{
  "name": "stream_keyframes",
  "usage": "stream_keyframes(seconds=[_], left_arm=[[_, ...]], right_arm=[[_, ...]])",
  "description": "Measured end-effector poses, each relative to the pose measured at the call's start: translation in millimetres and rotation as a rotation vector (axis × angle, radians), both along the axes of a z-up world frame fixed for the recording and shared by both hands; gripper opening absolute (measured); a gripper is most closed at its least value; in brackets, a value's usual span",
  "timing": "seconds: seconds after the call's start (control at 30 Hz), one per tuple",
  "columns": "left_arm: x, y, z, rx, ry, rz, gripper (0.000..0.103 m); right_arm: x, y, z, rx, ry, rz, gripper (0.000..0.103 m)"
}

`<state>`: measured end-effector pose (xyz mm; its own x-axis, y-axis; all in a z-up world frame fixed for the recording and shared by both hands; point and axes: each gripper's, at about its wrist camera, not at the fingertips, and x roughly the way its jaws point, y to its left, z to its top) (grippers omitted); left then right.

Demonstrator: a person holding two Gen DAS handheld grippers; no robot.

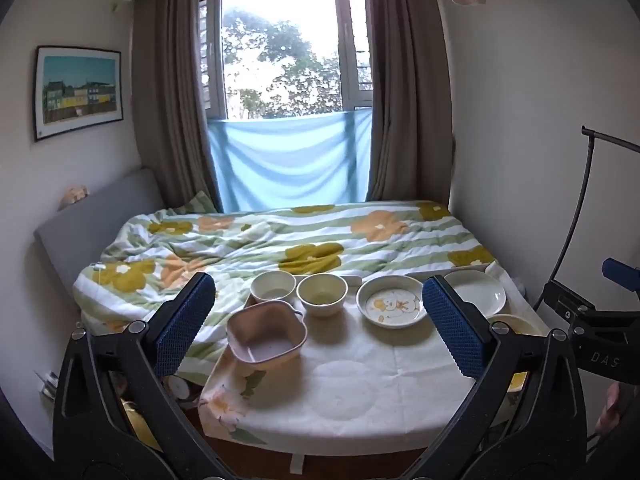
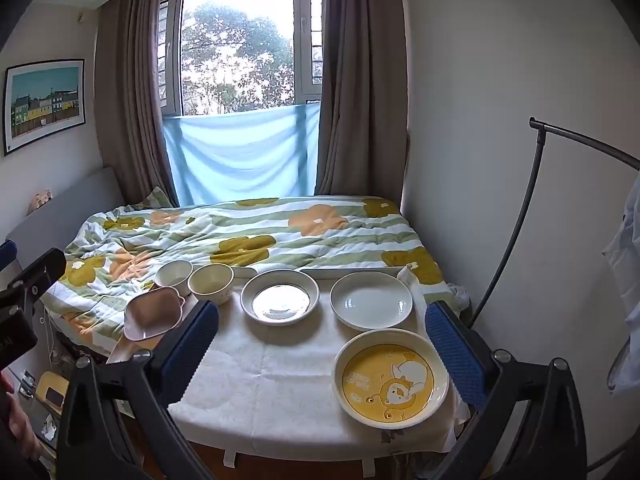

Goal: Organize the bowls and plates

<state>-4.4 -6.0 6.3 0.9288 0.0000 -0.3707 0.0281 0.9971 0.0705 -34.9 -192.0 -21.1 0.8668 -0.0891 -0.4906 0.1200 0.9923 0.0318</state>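
the table [image 2: 280, 380], with its white cloth, stands at the foot of the bed [image 2: 240, 232], and all the dishes are on it, each one alone. nothing is stacked yet, so i judge the task is at its very start.

taking the table as landmark and going from the biggest dish down: the yellow plate [image 2: 390, 378] lies at the table's near right corner. the white plate [image 2: 370, 300] is at the far right side, just behind the yellow plate. the duck plate [image 1: 392, 306] is at the far middle, beside the white plate but apart from it. the pink dish [image 1: 266, 338] sits on the table's left edge and is tilted, partly over the edge, it seems. the yellow bowl [image 1: 322, 294] is at the far left part, and the white bowl [image 1: 273, 286] is at the far left corner, very near the yellow bowl; i cannot tell if they touch.

the left gripper [image 1: 316, 312] hovers before the table with jaws wide apart and nothing between them. the right gripper [image 2: 320, 344] is the same, wide and empty.

what is left, as i judge: gather the three plates in one pile and the bowls in another. all of this is not done yet.
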Motion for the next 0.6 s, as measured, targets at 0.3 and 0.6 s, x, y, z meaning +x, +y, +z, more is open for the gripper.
stream_keyframes(seconds=[0.3, 0.6], left_arm=[[2.5, -3.3, -0.6, -0.006, -0.007, -0.002, 0.103], [4.8, 1.6, -2.7, -0.026, -0.009, 0.001, 0.103]], right_arm=[[2.1, -0.4, -1.5, 0.004, -0.002, 0.0, 0.103], [3.7, 1.1, -3.7, 0.002, 0.0, 0.0, 0.103]])
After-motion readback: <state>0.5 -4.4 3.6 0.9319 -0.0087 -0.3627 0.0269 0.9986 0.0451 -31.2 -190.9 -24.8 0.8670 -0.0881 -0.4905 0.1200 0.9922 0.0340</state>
